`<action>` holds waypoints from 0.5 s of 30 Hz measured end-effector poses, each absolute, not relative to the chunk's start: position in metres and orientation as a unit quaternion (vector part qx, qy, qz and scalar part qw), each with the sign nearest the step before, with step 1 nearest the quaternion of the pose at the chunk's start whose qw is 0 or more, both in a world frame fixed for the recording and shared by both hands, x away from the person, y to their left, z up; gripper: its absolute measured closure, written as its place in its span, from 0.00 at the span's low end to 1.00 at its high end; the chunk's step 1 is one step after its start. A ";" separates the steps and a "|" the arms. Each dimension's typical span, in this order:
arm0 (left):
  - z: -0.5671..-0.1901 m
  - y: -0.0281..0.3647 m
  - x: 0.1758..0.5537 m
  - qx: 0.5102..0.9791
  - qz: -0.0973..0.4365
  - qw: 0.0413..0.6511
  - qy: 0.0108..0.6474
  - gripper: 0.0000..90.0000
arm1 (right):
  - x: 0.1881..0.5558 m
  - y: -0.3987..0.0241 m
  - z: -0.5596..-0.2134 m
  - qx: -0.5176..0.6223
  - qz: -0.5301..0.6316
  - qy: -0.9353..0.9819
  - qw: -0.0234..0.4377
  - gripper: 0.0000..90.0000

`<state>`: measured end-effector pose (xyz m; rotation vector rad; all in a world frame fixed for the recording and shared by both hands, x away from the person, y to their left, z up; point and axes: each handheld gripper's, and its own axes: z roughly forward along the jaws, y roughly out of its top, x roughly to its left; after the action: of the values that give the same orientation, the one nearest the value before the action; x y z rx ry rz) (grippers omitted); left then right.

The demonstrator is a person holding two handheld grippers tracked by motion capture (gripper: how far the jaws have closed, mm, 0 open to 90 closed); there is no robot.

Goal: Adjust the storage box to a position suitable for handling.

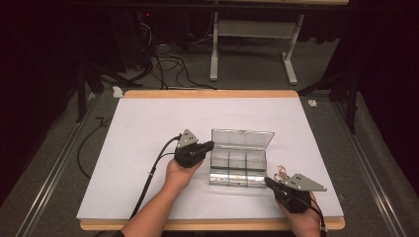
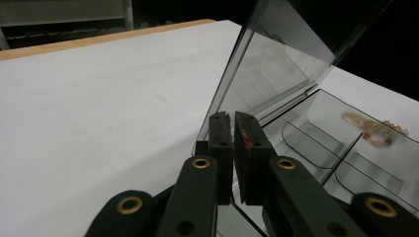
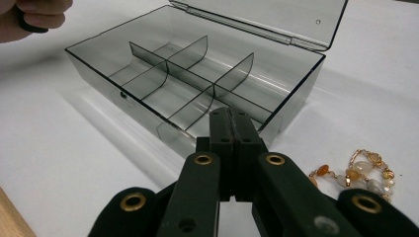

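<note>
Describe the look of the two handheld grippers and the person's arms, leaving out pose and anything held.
Both the left gripper and the right gripper are black, each topped by a grey three-cornered plate and trailing a black cable. In the gripper views, each has two flat black jaws on linkage arms with brass-coloured rivets; one left jaw pad bears reddish marks. The forearms are bare, with a dark sleeve edge at the left arm's bottom.
</note>
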<state>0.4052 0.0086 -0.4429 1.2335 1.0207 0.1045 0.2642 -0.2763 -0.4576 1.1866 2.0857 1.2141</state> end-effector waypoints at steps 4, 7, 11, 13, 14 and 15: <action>-0.444 0.007 0.408 0.548 0.045 0.696 0.463 0.96 | 0.264 -0.276 -0.458 0.431 0.440 0.755 0.224 1.00; -0.447 0.006 0.410 0.549 0.046 0.692 0.466 0.96 | 0.264 -0.276 -0.458 0.431 0.441 0.755 0.224 1.00; -0.451 0.004 0.409 0.555 0.046 0.687 0.466 0.96 | 0.264 -0.277 -0.458 0.430 0.441 0.755 0.224 1.00; -0.453 0.004 0.408 0.559 0.046 0.685 0.465 0.96 | 0.264 -0.277 -0.458 0.430 0.441 0.755 0.224 1.00; -0.453 0.003 0.408 0.558 0.046 0.685 0.466 0.96 | 0.264 -0.277 -0.458 0.430 0.441 0.755 0.224 1.00; -0.454 0.003 0.408 0.557 0.046 0.686 0.466 0.96 | 0.264 -0.277 -0.458 0.430 0.441 0.755 0.224 1.00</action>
<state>0.4077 0.0029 -0.4538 1.2481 1.0437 0.1021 0.2642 -0.2766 -0.4579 1.1867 2.0844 1.2184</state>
